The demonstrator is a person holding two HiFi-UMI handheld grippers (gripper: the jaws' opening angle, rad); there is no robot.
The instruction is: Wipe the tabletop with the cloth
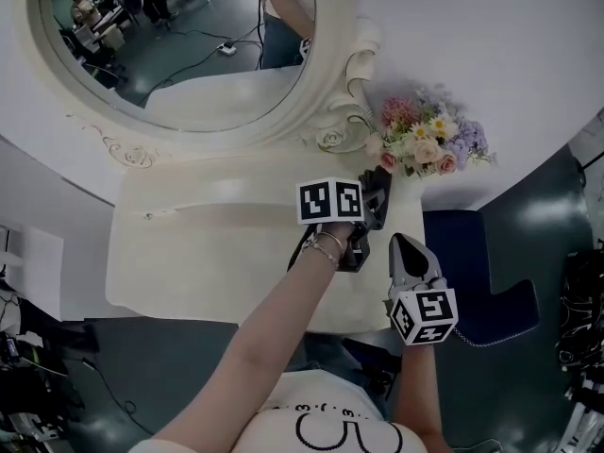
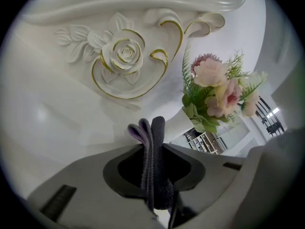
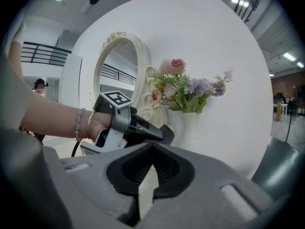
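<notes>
Most of the cloth (image 2: 151, 130) is buried between the jaws of your left tool (image 2: 152, 149), which are clamped tight on it. Only dark grey folded layers with a paler lilac edge poke out past the tips, with the flowers (image 2: 214, 87) ahead and to the right. Your right tool (image 3: 152, 146) is closed on nothing, beside the left one over the worktop (image 1: 189, 253).

Soft, diffuse light is flattening the white worktop (image 1: 189, 253), leaving only faint shadows, while the floor around it is reading dim. Ceiling strip lights (image 3: 289, 57) are glaring in the right gripper view. Fisheye distortion is bending every edge, and black vignettes are ringing both gripper views.
</notes>
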